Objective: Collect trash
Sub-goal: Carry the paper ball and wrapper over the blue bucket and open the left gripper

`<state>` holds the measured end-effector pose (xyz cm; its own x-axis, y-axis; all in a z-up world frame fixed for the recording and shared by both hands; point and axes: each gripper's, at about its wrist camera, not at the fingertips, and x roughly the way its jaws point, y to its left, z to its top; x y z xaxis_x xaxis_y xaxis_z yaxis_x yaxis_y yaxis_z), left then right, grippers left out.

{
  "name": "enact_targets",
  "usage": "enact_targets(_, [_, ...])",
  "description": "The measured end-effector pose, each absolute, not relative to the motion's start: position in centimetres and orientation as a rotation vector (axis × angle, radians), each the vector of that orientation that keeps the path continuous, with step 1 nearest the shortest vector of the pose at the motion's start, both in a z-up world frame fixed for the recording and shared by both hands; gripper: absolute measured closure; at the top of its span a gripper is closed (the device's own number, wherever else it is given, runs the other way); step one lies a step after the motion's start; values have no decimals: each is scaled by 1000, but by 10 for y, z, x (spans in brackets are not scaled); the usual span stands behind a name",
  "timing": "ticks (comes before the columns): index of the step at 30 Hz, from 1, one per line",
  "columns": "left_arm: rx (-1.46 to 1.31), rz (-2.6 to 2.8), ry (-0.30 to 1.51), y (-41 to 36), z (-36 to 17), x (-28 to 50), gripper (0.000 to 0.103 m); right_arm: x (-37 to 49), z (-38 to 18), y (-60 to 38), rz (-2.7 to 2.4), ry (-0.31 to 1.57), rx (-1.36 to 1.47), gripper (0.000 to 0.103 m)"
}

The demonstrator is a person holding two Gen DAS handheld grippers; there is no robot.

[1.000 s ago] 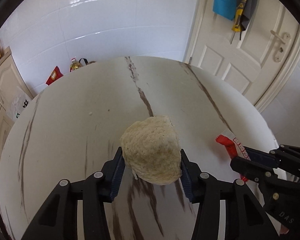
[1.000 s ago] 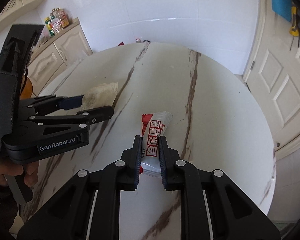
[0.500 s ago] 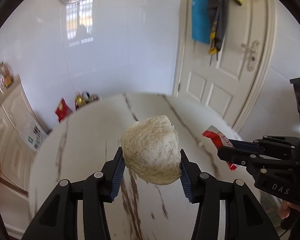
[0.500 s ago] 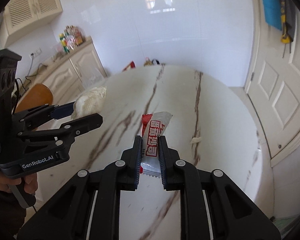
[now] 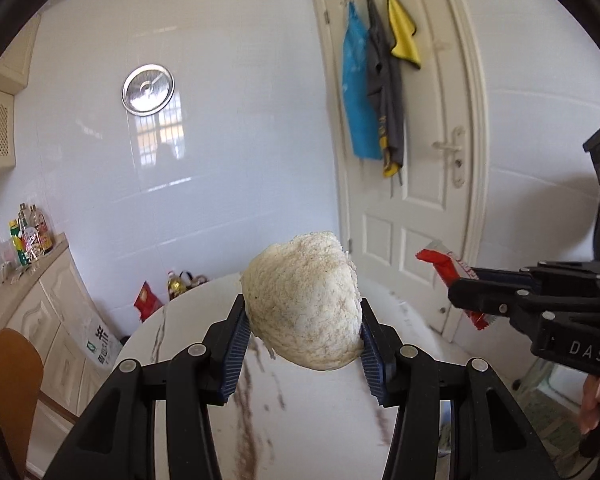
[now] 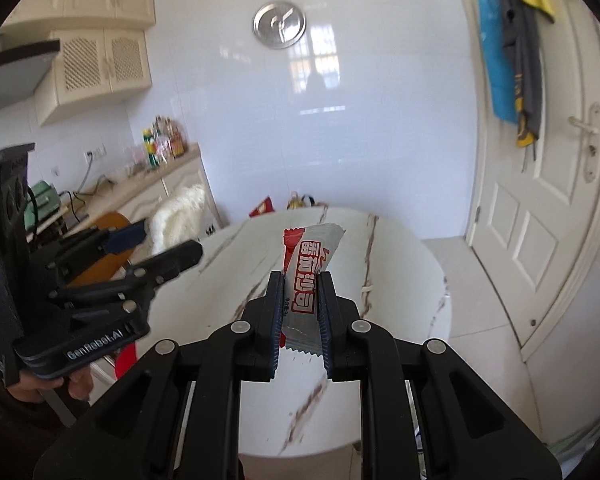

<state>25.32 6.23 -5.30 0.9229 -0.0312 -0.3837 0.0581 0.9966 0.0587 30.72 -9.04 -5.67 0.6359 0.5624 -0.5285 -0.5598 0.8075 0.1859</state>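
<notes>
My left gripper (image 5: 302, 320) is shut on a crumpled cream-white paper wad (image 5: 304, 304) and holds it well above the round white marble table (image 5: 300, 432). My right gripper (image 6: 300, 292) is shut on a red and silver snack wrapper (image 6: 306, 276), also lifted above the table (image 6: 400, 280). In the left wrist view the right gripper (image 5: 456, 294) stands at the right with the wrapper (image 5: 444, 268). In the right wrist view the left gripper (image 6: 168, 246) stands at the left with the wad (image 6: 178, 216).
A white door (image 5: 420, 184) with hanging cloths stands behind the table at the right. Cream cabinets (image 6: 148, 196) with bottles line the left wall. A red snack bag (image 5: 148, 300) and a bottle sit on the floor beyond the table. An orange chair (image 5: 8, 384) stands at the left.
Both grippers have risen and tilted up, carrying the wad and the wrapper away from the tabletop. The table now sits lower and farther in both views.
</notes>
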Motion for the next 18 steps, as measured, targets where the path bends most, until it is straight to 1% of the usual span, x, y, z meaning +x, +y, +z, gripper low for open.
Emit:
enact_targets(7, [58,-94,310,29,-66,179,56,258,-42,-137,613,518,63,87])
enact_targets(13, [81,-121,280,7,-76,169,56,241,-36,-175,552,474,85,87])
enact_targets(18, [126,-149,281,-32,-89,183,56,238,-45,-219,486,474,121,87])
